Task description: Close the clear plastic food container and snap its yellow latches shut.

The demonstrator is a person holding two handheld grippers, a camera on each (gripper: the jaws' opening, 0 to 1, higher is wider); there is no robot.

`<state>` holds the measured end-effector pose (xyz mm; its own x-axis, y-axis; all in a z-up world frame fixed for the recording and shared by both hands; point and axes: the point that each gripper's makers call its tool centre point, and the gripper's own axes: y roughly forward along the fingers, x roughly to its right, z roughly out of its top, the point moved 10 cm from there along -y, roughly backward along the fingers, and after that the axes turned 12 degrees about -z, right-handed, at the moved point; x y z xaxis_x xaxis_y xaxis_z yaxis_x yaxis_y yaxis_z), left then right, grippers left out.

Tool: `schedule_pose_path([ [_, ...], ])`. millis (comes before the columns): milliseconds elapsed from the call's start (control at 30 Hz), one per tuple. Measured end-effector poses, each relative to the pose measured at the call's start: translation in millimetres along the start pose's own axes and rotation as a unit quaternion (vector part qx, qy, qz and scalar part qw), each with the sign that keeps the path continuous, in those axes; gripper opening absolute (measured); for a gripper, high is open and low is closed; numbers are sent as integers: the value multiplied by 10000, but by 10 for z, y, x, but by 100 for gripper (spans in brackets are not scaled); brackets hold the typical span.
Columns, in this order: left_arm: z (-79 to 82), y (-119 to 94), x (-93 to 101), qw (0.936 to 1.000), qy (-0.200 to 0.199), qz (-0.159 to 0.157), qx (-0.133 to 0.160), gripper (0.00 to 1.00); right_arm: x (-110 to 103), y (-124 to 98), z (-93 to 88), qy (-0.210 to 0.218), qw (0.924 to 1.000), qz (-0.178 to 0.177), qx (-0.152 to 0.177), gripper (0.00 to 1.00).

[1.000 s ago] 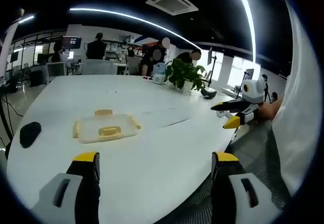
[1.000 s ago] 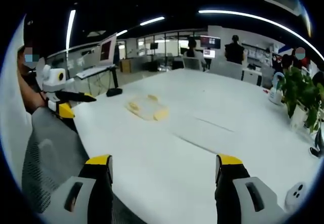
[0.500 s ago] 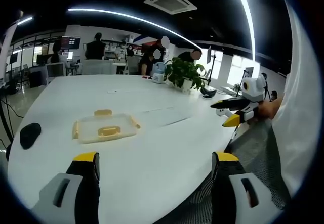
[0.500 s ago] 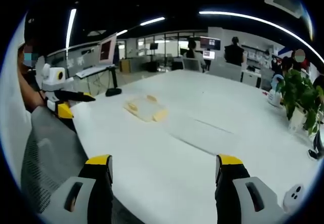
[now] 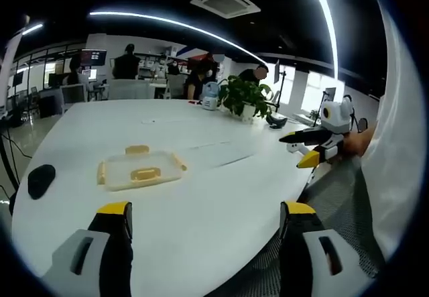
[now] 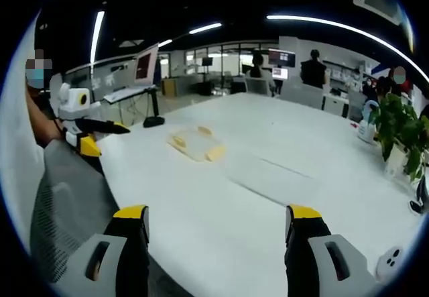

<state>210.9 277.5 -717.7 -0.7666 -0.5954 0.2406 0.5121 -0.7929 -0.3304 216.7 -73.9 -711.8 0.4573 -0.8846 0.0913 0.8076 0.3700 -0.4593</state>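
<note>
1. Left gripper view: the clear container [image 5: 139, 169] lies flat on the white desk [image 5: 221, 196], left of centre in the frame, well apart from the left gripper [image 5: 208, 220], whose jaws stand wide and hold nothing.
2. In the right gripper view the container [image 6: 196, 143] sits upper left of centre; the right gripper [image 6: 218, 224] is likewise spread and empty.
3. The container looks light, thin and slippery; pressing its yellow latches [image 5: 143, 173] at the edges seems safest.

One clear container [image 5: 139, 169] with four yellow latches [image 5: 144, 173]; one black mouse [image 5: 41, 180]; one potted plant [image 5: 244, 99]; two grippers [image 5: 208, 220], [image 6: 218, 223]; one desk [image 5: 201, 190].
</note>
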Motion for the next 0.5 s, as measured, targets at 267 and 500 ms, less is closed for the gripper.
schedule_pose_path([
  [267, 57, -20, -12, 10000, 35, 6, 13, 93, -38, 11, 29, -64, 9998, 173, 14, 84],
  [500, 110, 7, -55, 9999, 89, -103, 2, 93, -52, 16, 34, -95, 9996, 252, -31, 84],
])
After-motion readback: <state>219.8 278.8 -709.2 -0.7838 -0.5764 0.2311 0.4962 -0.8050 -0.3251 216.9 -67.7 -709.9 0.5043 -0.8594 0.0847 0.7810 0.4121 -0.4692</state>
